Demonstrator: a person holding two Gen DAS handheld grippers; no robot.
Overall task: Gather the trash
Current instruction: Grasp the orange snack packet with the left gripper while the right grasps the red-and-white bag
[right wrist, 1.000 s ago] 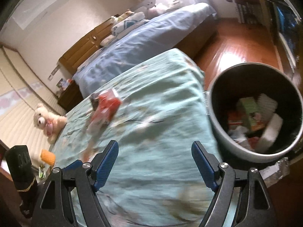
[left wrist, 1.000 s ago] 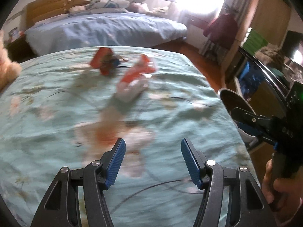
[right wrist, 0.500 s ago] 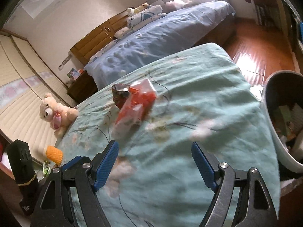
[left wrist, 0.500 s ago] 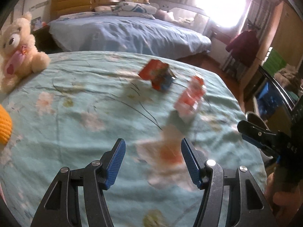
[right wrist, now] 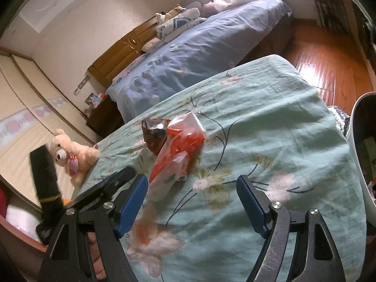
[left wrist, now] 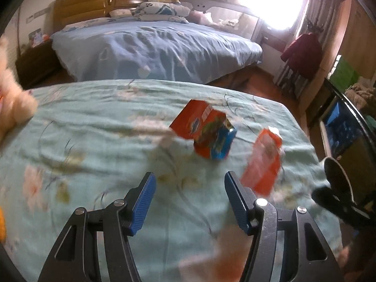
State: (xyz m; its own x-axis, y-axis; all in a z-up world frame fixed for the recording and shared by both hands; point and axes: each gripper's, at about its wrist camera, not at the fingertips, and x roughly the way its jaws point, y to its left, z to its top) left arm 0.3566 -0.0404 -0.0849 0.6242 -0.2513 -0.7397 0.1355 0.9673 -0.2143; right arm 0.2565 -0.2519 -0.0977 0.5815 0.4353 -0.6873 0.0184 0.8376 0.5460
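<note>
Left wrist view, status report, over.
Left claw open, empty; right claw open, empty. Red snack box and orange wrapper lie ahead on the bedspread. Nothing blocking.

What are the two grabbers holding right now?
Nothing. The left gripper and right gripper are both open and empty above the green bedspread. The orange snack wrappers lie untouched on it.

The print on the red snack packet is too blurred to read.
</note>
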